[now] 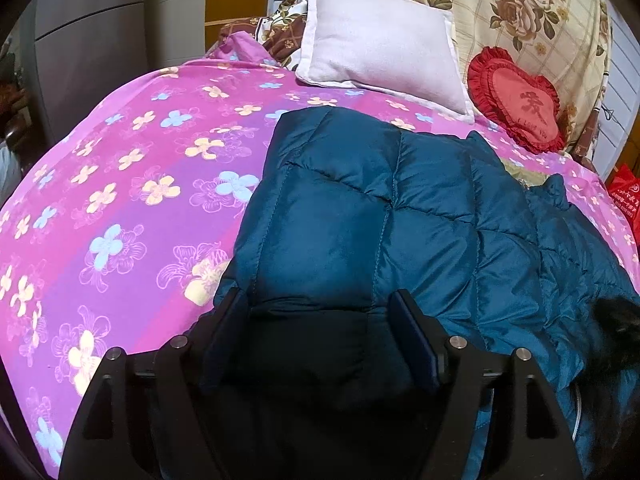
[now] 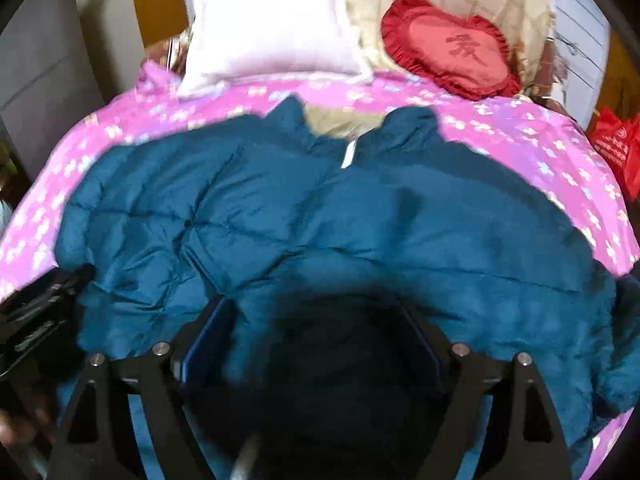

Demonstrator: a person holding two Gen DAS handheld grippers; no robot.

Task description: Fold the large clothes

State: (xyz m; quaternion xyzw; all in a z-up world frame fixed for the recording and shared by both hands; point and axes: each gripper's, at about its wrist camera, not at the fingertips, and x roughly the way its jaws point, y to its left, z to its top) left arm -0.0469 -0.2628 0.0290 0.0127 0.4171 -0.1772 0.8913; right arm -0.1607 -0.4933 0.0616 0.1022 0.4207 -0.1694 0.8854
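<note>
A large teal quilted puffer jacket (image 1: 400, 208) lies spread on a pink flowered bedsheet (image 1: 120, 184). In the right wrist view the jacket (image 2: 320, 220) lies front up, collar (image 2: 344, 128) toward the pillows. My left gripper (image 1: 320, 304) is open, jaws wide, over the jacket's left edge with fabric between the fingers. My right gripper (image 2: 316, 312) is open over the jacket's lower middle, fabric bulging between its fingers. The left gripper's body (image 2: 36, 312) shows at the left edge of the right wrist view.
A white pillow (image 1: 384, 44) and a red heart-shaped cushion (image 1: 516, 96) lie at the head of the bed, against a floral quilt (image 1: 520, 12). A red bag (image 2: 616, 148) hangs at the right. Grey cabinets (image 1: 88, 40) stand on the left.
</note>
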